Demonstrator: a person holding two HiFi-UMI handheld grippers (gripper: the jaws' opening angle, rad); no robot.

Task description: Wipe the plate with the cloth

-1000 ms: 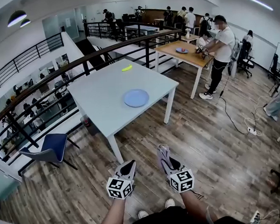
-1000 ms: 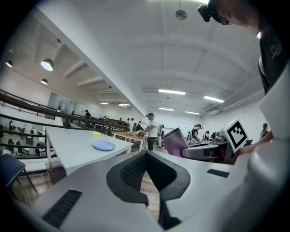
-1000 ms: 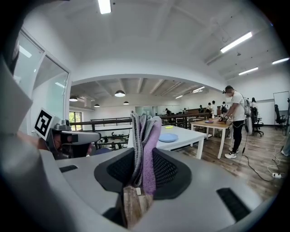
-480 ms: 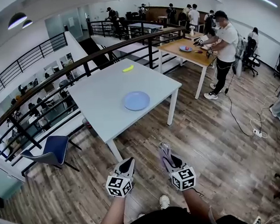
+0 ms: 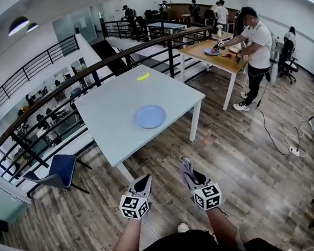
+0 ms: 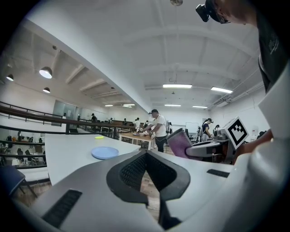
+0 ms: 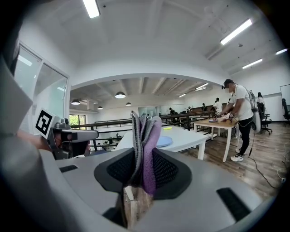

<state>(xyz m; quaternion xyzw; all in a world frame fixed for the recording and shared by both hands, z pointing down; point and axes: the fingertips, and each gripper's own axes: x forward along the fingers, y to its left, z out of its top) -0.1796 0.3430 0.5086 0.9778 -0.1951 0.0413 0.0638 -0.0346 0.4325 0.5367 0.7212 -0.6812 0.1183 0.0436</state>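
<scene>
Right gripper view: right gripper [image 7: 144, 168] is clamped on the folded grey-purple cloth [image 7: 146, 136], which stands upright between the pads. Left gripper [image 6: 146, 156] has its jaws together with nothing held.

Head view: the blue plate [image 5: 150, 117] lies on the white table [image 5: 104, 102], well ahead of both grippers and untouched.

Step judged: approach, wiping not yet begun. Next move calls for carrying the cloth forward, then down onto the plate face.
</scene>
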